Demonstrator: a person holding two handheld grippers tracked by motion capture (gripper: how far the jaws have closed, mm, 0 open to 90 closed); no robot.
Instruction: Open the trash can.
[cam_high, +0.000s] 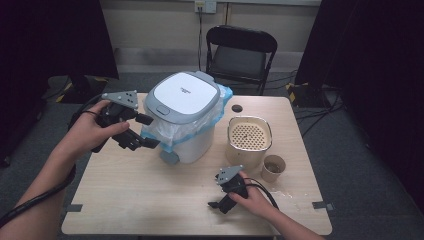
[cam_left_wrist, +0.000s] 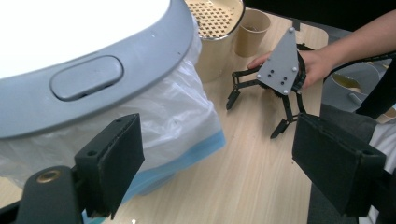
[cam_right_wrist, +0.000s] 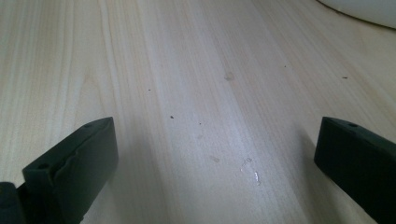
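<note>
While right tool (cam_high: 220, 206) sits spread, low over table (cam_high: 150, 200), left tool (cam_high: 148, 131) (also spread) hovers beside bin (cam_high: 185, 95).

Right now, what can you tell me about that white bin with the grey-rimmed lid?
The bin is a white, plastic-looking tub standing upright on the wooden table, towards its far left. Its squarish lid, white with a grey rim, is shut; a grey push button sits at the front edge. A clear bag with a blue hem lines it and hangs out under the lid.
</note>
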